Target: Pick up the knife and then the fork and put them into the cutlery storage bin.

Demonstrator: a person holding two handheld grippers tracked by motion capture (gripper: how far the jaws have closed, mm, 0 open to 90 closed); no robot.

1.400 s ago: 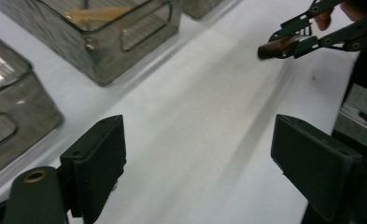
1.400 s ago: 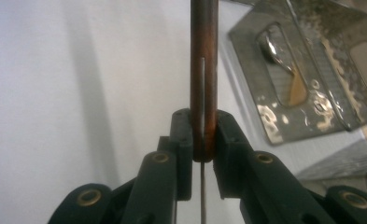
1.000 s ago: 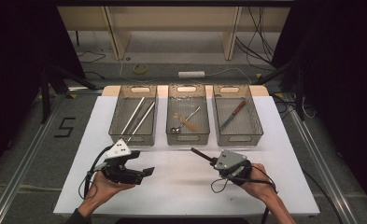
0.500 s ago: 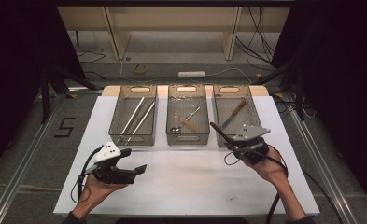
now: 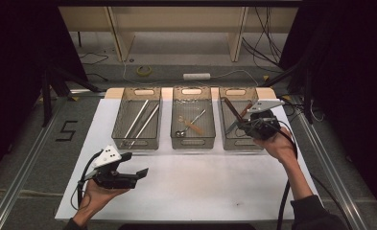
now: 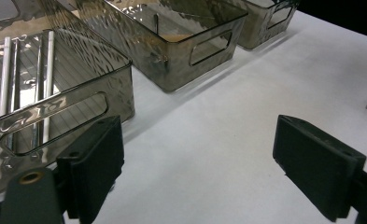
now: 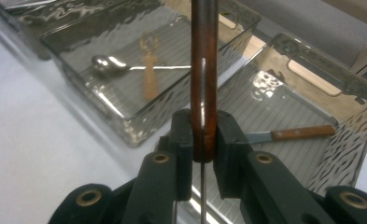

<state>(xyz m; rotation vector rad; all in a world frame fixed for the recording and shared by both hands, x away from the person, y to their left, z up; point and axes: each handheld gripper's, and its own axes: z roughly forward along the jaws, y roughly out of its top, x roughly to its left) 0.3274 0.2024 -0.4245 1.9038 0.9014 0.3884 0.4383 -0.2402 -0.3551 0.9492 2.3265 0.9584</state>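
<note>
Knife [image 7: 204, 70], wooden-handled, clamped by its handle between the closed jaws of the right gripper [image 5: 243, 125], raised over the near edge of the right bin [image 5: 224, 139], tilted up and away toward the far left. Second knife [image 7: 291, 134] lying flat inside that bin. Spoon [image 7: 107, 64] and a wooden-handled utensil [image 7: 148, 79] in the middle bin [image 5: 174, 115]. Pale rods [image 6: 6, 74] in the left bin [image 5: 120, 115]. Left gripper [image 5: 135, 176] resting low over the near left of the table [image 5: 210, 187], jaws spread wide with nothing between them.
</note>
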